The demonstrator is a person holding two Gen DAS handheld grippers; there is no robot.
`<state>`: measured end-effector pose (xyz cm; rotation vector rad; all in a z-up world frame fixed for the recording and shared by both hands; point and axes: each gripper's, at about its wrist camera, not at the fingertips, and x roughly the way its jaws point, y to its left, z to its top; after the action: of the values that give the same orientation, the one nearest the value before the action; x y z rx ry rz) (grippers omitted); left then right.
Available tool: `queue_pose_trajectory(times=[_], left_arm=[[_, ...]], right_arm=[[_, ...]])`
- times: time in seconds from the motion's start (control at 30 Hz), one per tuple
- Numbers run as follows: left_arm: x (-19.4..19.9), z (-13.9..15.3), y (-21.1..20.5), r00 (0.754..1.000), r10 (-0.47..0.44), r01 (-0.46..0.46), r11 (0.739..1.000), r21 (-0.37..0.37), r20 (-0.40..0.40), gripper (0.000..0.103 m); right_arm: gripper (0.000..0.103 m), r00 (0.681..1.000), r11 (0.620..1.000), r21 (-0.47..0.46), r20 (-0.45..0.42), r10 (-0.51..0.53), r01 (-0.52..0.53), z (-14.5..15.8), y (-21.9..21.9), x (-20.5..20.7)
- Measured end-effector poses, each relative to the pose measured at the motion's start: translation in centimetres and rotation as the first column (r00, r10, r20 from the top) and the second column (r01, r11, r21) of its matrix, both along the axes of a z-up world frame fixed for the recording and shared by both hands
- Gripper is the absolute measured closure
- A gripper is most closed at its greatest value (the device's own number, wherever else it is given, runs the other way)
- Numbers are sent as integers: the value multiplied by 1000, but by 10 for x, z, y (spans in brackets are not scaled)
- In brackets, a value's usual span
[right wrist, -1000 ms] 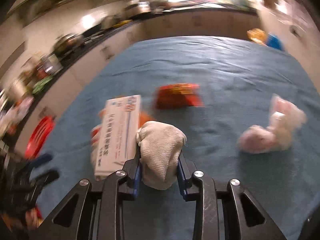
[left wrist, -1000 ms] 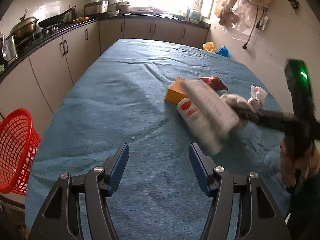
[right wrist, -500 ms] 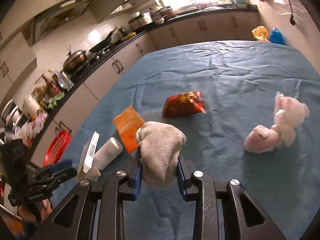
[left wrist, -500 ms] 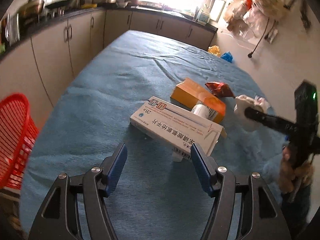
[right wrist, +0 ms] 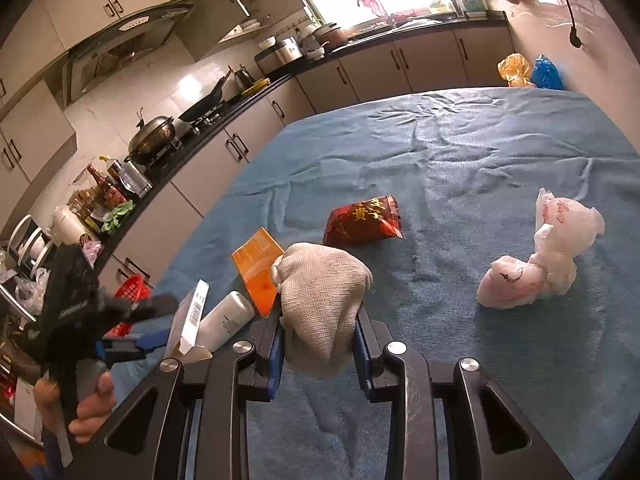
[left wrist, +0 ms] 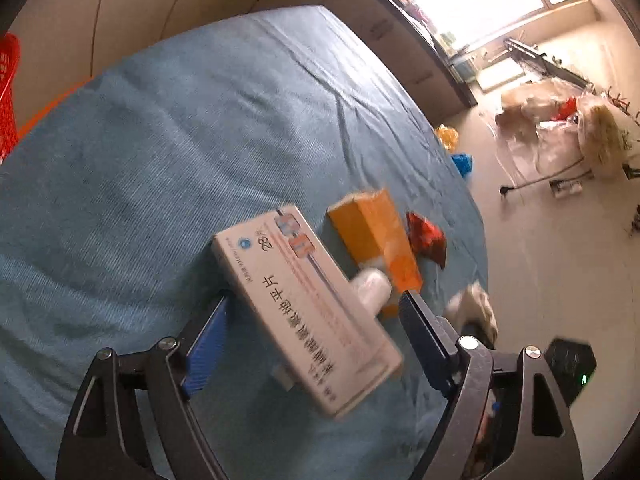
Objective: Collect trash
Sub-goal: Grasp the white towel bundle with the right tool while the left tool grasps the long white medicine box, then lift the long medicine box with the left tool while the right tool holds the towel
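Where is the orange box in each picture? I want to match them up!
Left wrist view: the orange box lies right of centre on the blue cloth, just beyond the white medicine box.
Right wrist view: it sits left of centre, partly behind the grey rag.
Shared landmark: the red snack packet, close beside the box in both.
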<state>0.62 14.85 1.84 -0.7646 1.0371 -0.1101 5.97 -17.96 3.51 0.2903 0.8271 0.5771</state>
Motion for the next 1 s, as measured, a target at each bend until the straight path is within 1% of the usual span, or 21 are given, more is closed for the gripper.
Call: queue_pose_trajectory(times=[0.07, 0.13, 0.17, 0.2, 0.27, 0.3, 0.33, 0.37, 0.4, 0.43, 0.5, 0.53, 0.57, 0.6, 0.63, 0.67, 0.73, 0.8, 0.93, 1.0], left_arm=[[9, 1, -7, 1000, -14, 14, 1000, 27, -5, 21], [17, 4, -17, 999, -35, 35, 995, 93, -2, 21], [19, 5, -22, 999, -47, 46, 992, 118, 2, 21], [21, 5, -28, 998, -66, 63, 985, 160, 9, 21], [23, 6, -36, 995, -92, 85, 974, 210, 27, 21], [23, 6, -36, 995, -98, 89, 972, 219, 30, 21], [24, 6, -38, 994, -106, 95, 966, 242, 34, 25], [25, 6, -41, 993, -110, 96, 953, 288, 35, 35], [26, 6, -41, 993, -116, 98, 944, 316, 38, 37], [28, 6, -40, 992, -121, 102, 943, 318, 43, 38], [32, 6, -34, 992, -114, 95, 951, 295, 49, 42], [32, 6, -32, 993, -111, 92, 953, 289, 51, 53], [31, 4, -29, 993, -112, 93, 955, 282, 50, 66], [31, 2, -25, 992, -114, 97, 958, 269, 48, 74], [30, 0, -24, 992, -120, 105, 962, 253, 43, 85], [30, -3, -22, 991, -125, 113, 965, 235, 37, 89], [27, -5, -19, 991, -128, 116, 973, 202, 46, 89], [23, -5, -17, 989, -136, 124, 973, 194, 50, 89], [11, -4, -16, 982, -182, 170, 966, 194, 46, 89], [-1, -1, -16, 976, -209, 195, 961, 198, 53, 87]], right_arm=[[71, 1000, 1000, 3, 2, 2, -2, 1, 0, -1], [71, 1000, 1000, 6, 2, 1, -1, 1, -1, -2], [71, 1000, 1000, 5, 2, 0, 0, 1, -1, -2], [71, 1000, 1000, 5, 2, 1, -1, 1, -2, -2], [71, 1000, 1000, 5, 3, -3, 3, 1, -2, -2], [71, 1000, 1000, 4, 2, -3, 3, 1, -2, -2], [71, 1000, 1000, 4, 1, -2, 2, 1, -2, -2], [71, 1000, 1000, 3, 1, -2, 2, 0, -2, -2], [71, 1000, 1000, 1, 2, -2, 2, 0, -2, -2], [71, 1000, 1000, -1, 2, -1, 1, 0, -1, -2], [71, 1000, 1000, -4, 3, -3, 3, 0, -1, -2], [71, 1000, 1000, -5, 3, -4, 4, 0, -1, -1], [71, 1000, 1000, -6, 2, -5, 5, 0, -1, -1], [71, 1000, 1000, -7, 1, -6, 6, -1, -1, -1], [71, 1000, 1000, -9, 1, -7, 7, -1, -2, 0], [71, 1000, 1000, -9, 0, -9, 9, -1, -2, 0], [71, 1000, 1000, -10, -3, -12, 12, -2, -2, 1], [71, 1000, 1000, -11, -4, -11, 11, -2, -2, 1], [71, 1000, 1000, -11, -6, -19, 19, -3, -3, 2], [71, 1000, 1000, -12, -7, -19, 19, -3, -3, 2]])
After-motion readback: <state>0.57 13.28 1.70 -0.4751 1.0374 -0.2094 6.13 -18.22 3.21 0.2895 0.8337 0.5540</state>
